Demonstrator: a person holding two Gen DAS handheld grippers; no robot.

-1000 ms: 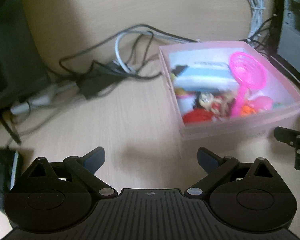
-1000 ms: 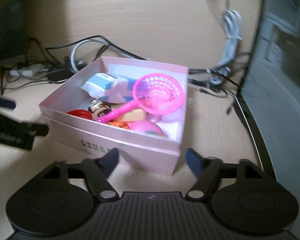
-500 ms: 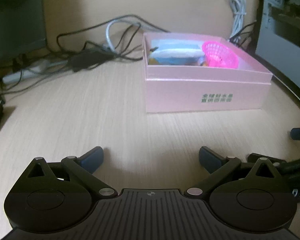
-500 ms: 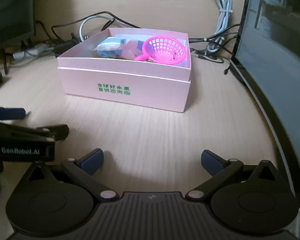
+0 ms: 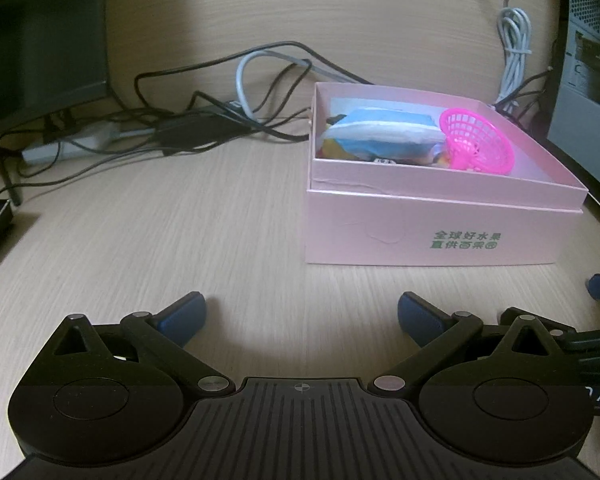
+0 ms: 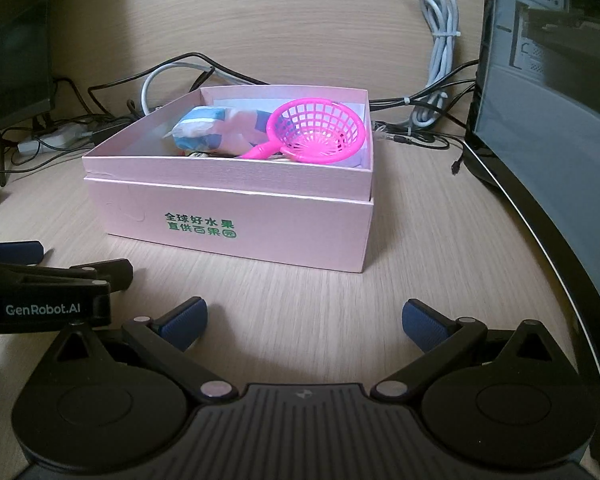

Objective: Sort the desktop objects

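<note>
Both tongs sit low over the wooden desk point(image 5: 180, 220), side by side, pointed toward the pink box point(image 6: 236, 220). Left gripper point(image 5: 302, 314): jaws spread wide, nothing between the blue pads, only bare desk. Right gripper point(image 6: 304, 318): likewise released, jaws at full spread, empty. In the right wrist view the left tool's side shows at the left edge, just beside the right one.

Pink box stands on the desk ahead of both tongs, apart from them, a strip of bare desk between. Lid off or absent; box open on top. Inside: a pink plastic strainer point(image 6: 320, 128) leaning at the box's right side, handle pointing down-left; a blue-and-white packet point(image 6: 200, 132) at the left; smaller colourful items beneath, too hidden to name. Green printed characters on the near wall.

Behind the box: a tangle of black and white cables point(image 5: 260, 92), a bundled grey cord point(image 6: 440, 40). A dark monitor point(image 6: 560, 100) borders the desk at right.

Step in hand, as judged: no loose item visible on the open desk, so either the sorting into the box is finished or the contents are about to be taken out. Next move, if a pick: reach forward and up over the near wall, descend onto the strainer rim or handle, which lies topmost.
</note>
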